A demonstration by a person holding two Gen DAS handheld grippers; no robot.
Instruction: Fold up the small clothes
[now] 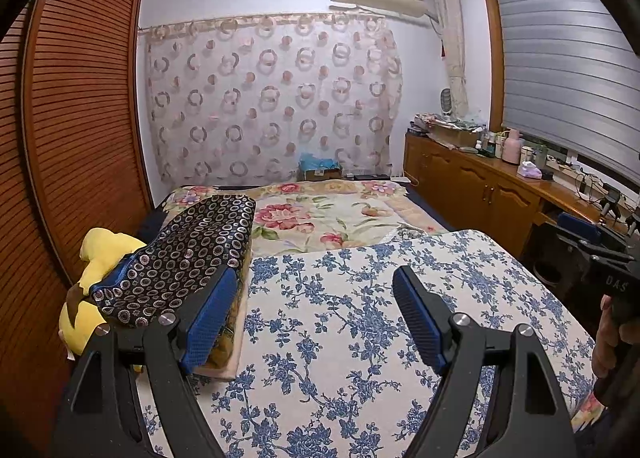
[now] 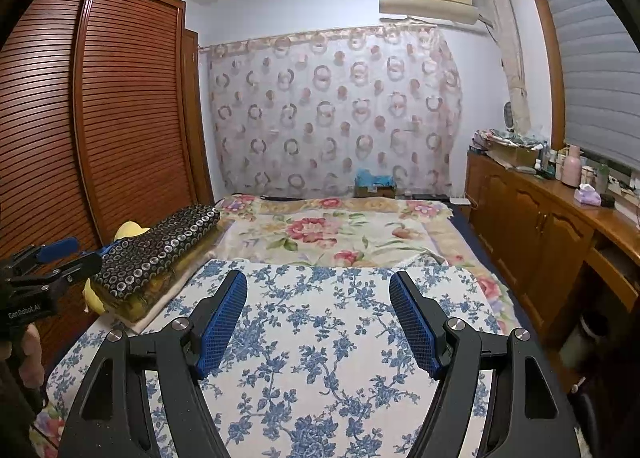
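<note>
Both tools, left tool (image 1: 312, 314) and right tool (image 2: 318, 318), are hovering wide open and empty over the soft, limp blue-floral cloth (image 2: 320, 338), best pinched at its near corners.

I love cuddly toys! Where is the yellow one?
The yellow plush toy sits at the left, between the wooden wardrobe and the black circle-patterned cushion.

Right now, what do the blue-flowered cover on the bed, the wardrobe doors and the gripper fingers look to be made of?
Blue-flowered cover: woven fabric, probably cotton, matte, printed; it lies flat and soft-edged.
Wardrobe doors: wood or wood veneer, reddish-brown, slightly glossy, with fine horizontal slats.
Fingers: black, matte, likely plastic, faced with blue textured pads that look rubbery; both grippers stand open and empty.
</note>
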